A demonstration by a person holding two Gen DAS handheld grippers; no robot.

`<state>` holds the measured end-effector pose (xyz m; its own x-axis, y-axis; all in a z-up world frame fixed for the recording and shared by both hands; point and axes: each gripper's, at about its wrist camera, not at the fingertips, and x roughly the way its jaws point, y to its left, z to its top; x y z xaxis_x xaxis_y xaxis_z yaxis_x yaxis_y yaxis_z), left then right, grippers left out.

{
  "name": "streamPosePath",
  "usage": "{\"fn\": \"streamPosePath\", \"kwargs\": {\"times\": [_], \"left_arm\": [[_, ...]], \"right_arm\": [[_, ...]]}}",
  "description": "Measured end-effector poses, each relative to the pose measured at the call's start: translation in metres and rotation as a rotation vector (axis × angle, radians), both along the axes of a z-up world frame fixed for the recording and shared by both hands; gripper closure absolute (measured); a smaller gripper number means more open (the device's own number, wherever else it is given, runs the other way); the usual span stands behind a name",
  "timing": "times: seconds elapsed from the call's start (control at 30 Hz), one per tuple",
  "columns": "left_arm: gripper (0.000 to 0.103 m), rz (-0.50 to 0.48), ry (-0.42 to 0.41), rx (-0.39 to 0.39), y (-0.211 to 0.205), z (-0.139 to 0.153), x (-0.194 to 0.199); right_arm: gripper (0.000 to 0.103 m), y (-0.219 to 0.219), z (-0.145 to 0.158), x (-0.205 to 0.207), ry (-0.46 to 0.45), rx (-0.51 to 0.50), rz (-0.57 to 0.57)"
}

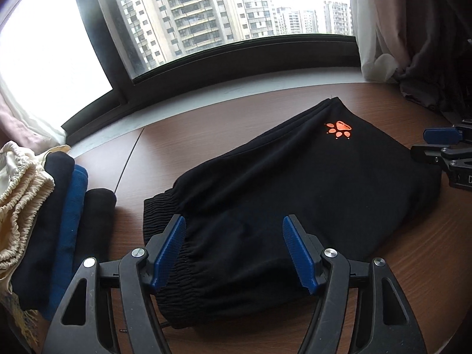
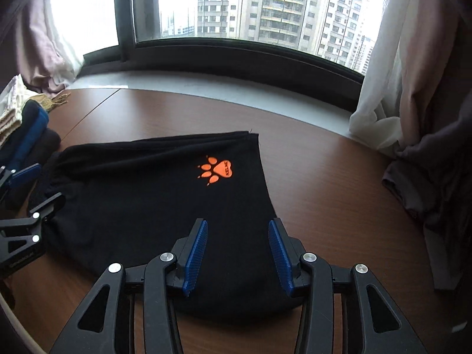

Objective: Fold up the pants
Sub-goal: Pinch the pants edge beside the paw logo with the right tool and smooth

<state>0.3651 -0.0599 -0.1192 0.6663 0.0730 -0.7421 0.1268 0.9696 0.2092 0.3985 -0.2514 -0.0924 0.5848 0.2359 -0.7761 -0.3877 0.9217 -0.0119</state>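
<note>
Black pants [image 1: 295, 188] with an orange paw print [image 1: 339, 128] lie folded on the brown wooden table [image 1: 206, 124]. My left gripper [image 1: 234, 227] is open, its blue pads over the elastic waistband end. My right gripper [image 2: 238, 230] is open over the near edge of the pants [image 2: 165, 206], at the opposite end. The paw print [image 2: 216, 171] faces up. The right gripper also shows at the right edge of the left wrist view [image 1: 442, 144]; the left gripper shows at the left edge of the right wrist view [image 2: 26, 188]. Neither holds cloth.
A stack of folded clothes, cream, black and blue [image 1: 50, 206], lies left of the pants. Curtains [image 2: 413, 88] and a dark cloth heap [image 2: 427, 183] hang at the right. A window sill [image 2: 236, 85] runs behind the table.
</note>
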Motion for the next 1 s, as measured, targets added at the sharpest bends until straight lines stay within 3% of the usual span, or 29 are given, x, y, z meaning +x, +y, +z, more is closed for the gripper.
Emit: {"fn": "streamPosePath", "kwargs": {"times": [0.13,0.37,0.7,0.87,0.93,0.97,1.0], "left_arm": [[0.035,-0.045,0.0,-0.01,-0.017,0.002,-0.001],[0.035,-0.094,-0.007,0.012,-0.033,0.002,0.007],[0.035,-0.124,-0.006,0.045,-0.038,-0.004,0.016],[0.035,-0.127,0.029,0.017,-0.038,-0.01,0.02],[0.035,-0.119,0.042,0.015,-0.036,-0.013,0.021],[0.035,-0.113,0.052,0.017,-0.035,-0.015,0.022],[0.035,-0.109,0.064,0.017,-0.035,-0.017,0.022]], "right_arm": [[0.059,-0.023,-0.01,-0.025,0.011,0.046,-0.112],[0.059,-0.083,-0.032,-0.042,0.166,0.388,-0.43],[0.059,-0.094,-0.055,-0.03,0.24,0.559,-0.505],[0.059,-0.095,-0.057,-0.02,0.23,0.576,-0.505],[0.068,-0.094,-0.058,-0.014,0.236,0.568,-0.498],[0.087,-0.093,-0.057,-0.013,0.23,0.556,-0.495],[0.091,-0.092,-0.056,-0.011,0.226,0.536,-0.488]]}}
